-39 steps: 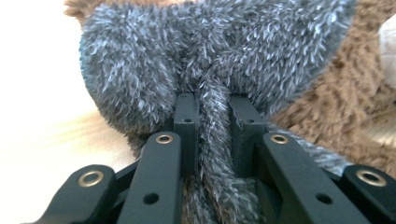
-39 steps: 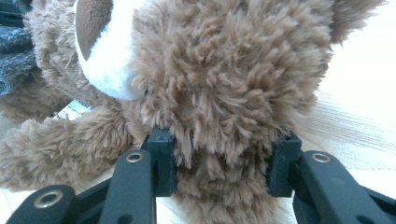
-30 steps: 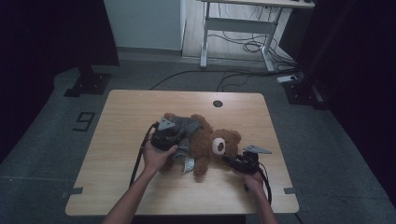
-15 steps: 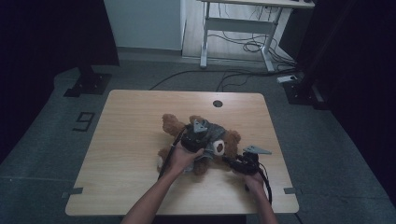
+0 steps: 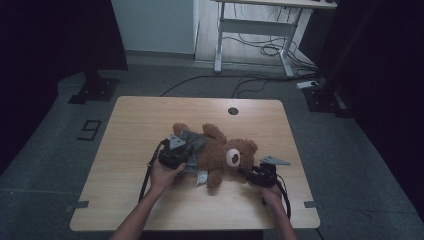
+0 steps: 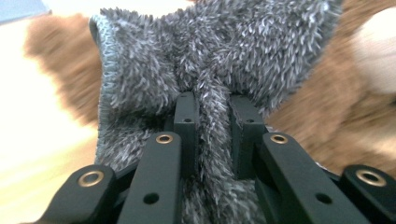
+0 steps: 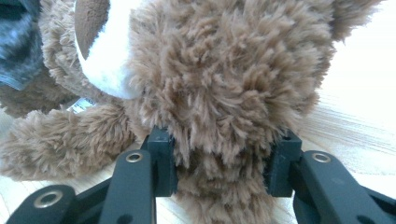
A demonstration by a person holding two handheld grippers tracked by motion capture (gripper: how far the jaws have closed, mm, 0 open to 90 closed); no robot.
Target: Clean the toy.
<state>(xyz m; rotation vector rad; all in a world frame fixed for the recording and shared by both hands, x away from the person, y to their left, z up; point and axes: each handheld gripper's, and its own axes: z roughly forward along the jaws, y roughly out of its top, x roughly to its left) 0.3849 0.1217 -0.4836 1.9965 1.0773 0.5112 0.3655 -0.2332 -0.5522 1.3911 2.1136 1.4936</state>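
Note:
A brown teddy bear lies on its back across the middle of the wooden table, head to the right. A grey fuzzy cloth drapes over its lower body. My left gripper is shut on a fold of that grey cloth, pinched between both black jaws, with the bear's brown fur behind. My right gripper is shut on the bear's head, fur bulging between the jaws; the white muzzle sits at upper left.
A round cable hole lies near the table's far edge. A white tag pokes out under the bear. Beyond the table stand a white desk frame and floor cables. Bare wood surrounds the bear.
My left gripper swung right over the bear with the cloth, then came back left and lower beside the bear's body. The right gripper kept its hold on the head.

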